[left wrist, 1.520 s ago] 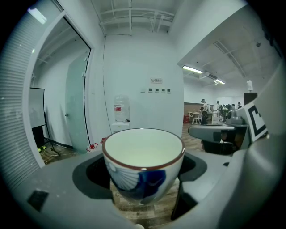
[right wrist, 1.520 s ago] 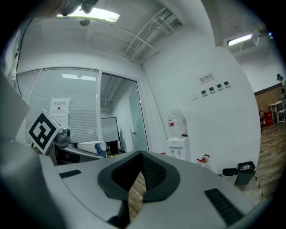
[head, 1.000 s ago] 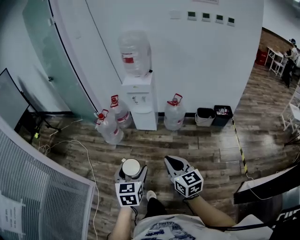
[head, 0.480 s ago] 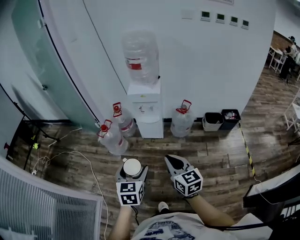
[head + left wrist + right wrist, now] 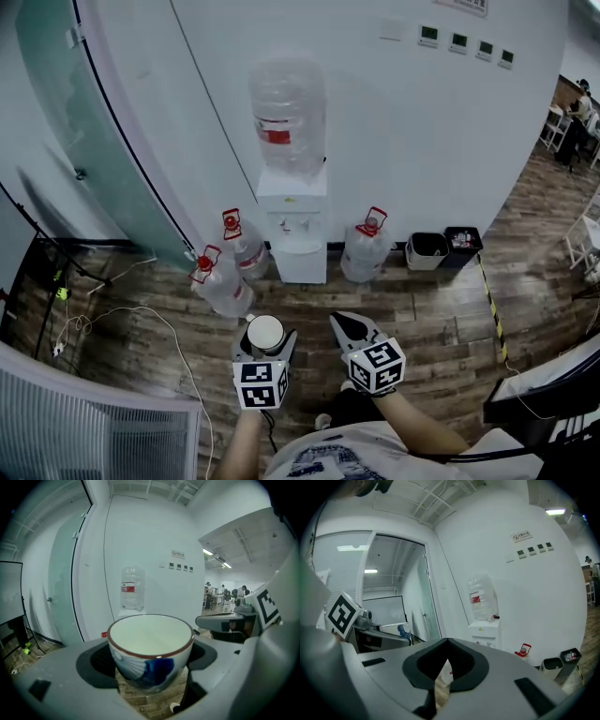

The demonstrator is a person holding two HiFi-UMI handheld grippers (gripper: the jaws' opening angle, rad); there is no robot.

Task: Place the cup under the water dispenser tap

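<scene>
A white cup [image 5: 150,651] with a brown rim and blue pattern sits upright and empty between the jaws of my left gripper [image 5: 263,345], which is shut on it; from above the cup [image 5: 265,333] shows its white inside. My right gripper [image 5: 352,330] is beside it, shut with nothing held; its jaw tips meet in the right gripper view [image 5: 446,660]. The white water dispenser [image 5: 293,222] stands against the wall ahead, a clear bottle [image 5: 287,114] on top, taps [image 5: 292,226] above a recess. It also shows far off as the dispenser [image 5: 132,597] and the dispenser [image 5: 483,616].
Two spare water bottles [image 5: 227,272] lie left of the dispenser and one bottle [image 5: 365,251] stands to its right. Two bins [image 5: 444,247] sit by the wall. A white cable [image 5: 141,314] trails over the wooden floor. A glass partition [image 5: 94,122] stands left, a dark desk edge [image 5: 548,394] right.
The dispenser has come closer and moved toward the centre of the head view. Both grippers keep their places in the frame, the cup still held in the left one.
</scene>
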